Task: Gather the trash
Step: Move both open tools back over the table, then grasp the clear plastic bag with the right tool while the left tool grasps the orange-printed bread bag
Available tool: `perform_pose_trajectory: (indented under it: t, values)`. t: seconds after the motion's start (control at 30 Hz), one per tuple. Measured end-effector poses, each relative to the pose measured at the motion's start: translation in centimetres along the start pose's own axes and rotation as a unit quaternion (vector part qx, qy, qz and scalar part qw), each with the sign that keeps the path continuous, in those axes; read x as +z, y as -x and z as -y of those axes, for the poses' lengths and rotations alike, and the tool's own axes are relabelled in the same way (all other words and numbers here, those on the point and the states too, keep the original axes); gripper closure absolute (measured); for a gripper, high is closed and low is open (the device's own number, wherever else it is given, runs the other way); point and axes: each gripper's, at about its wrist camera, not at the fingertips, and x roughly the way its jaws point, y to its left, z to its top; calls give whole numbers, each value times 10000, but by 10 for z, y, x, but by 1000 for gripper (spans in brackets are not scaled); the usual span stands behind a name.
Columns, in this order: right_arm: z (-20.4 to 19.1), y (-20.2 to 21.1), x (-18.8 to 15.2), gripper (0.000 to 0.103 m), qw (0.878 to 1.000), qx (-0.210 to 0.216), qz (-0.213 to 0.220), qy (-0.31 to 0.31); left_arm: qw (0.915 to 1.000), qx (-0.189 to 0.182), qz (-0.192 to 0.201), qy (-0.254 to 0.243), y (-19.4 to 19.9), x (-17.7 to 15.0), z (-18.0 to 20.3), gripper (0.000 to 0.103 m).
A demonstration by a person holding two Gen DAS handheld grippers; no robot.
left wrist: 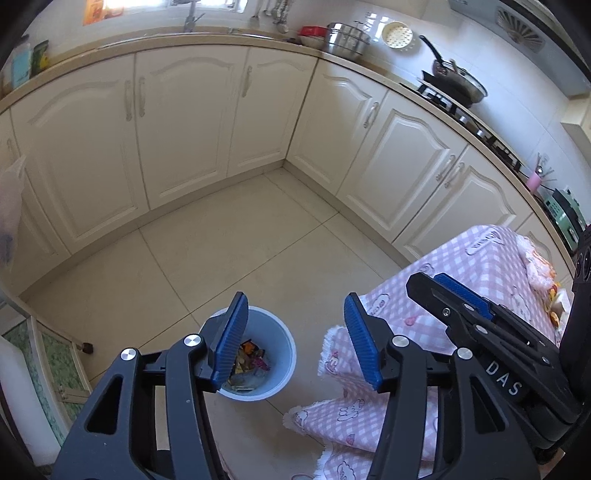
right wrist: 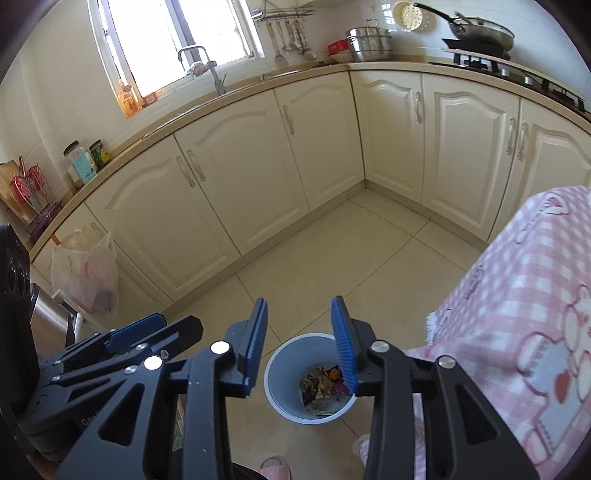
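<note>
open jaws, trash bin [right wrist: 309, 373] below, between

Cream cabinets [right wrist: 229, 173] wrap the corner under a beige counter [right wrist: 236, 90], with a faucet [right wrist: 207, 66] below the bright window [right wrist: 177, 40]. Steel pots [right wrist: 369, 44] are stacked near a frying pan [right wrist: 480, 31] on the stove. A plastic bag [right wrist: 86, 275] hangs at left. A pink checked cloth [right wrist: 517, 280] drapes over the tiled floor [right wrist: 332, 258].
</note>
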Motion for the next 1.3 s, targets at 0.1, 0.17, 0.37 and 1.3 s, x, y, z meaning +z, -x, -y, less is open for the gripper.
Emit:
perform_pose_trajectory:
  t: [0.1, 0.17, 0.37, 1.3]
  values:
    - [19, 26, -2, 67, 9997, -162, 162, -91, 9995, -198, 62, -218, 9, -1, 27, 51]
    - [33, 45, -3, 66, 9990, -295, 301, -162, 9989, -306, 101, -354, 14, -2, 41, 50]
    - [88, 111, -13, 61, 9930, -799, 751, -443, 9929, -736, 168, -916, 30, -14, 111, 49]
    - [367, 279, -131, 35, 9104, -2515, 1496, -2924, 9568, -1592, 73, -2430, 29, -61, 346, 30]
